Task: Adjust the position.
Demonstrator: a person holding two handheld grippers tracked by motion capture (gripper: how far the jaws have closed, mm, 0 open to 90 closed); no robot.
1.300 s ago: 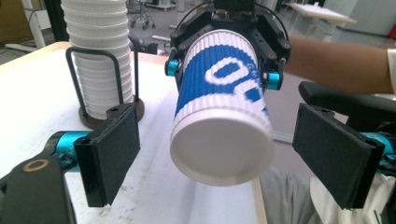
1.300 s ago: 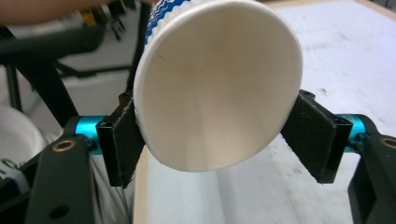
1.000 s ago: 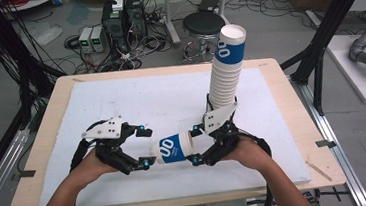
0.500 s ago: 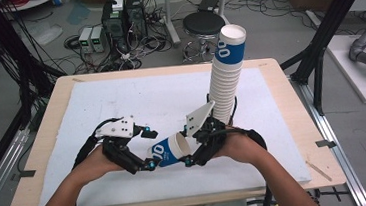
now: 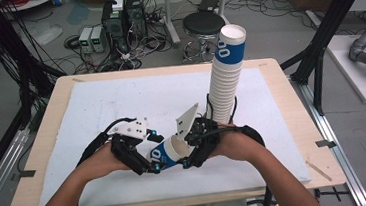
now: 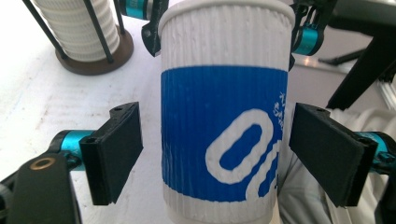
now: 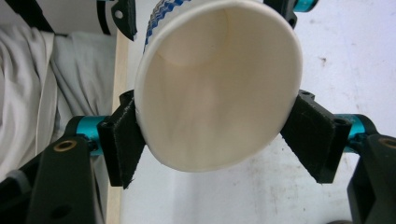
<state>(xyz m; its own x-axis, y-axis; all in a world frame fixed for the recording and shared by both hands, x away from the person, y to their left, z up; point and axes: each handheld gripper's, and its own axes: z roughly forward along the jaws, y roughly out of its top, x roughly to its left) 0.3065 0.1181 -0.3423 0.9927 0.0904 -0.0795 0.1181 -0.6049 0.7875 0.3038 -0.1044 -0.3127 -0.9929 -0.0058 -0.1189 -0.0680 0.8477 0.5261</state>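
We see the right gripper (image 7: 217,135) clamping a paper cup (image 7: 219,88) at its rim. Its open mouth faces us. The white desk (image 7: 345,56) lies behind.

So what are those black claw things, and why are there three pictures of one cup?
Those claws are hand-held grabbers, one in each of a person's hands. The top picture comes from a camera above the table. The other two come from little cameras riding on the grabbers, so you look along their black jaws. The right grabber squeezes a paper cup near its open rim, so that camera looks inside it. The left grabber has its jaws open on either side of the cup's blue band, with gaps, not touching. Farther back on the table stands a tall stack of cups in a holder with a round base.
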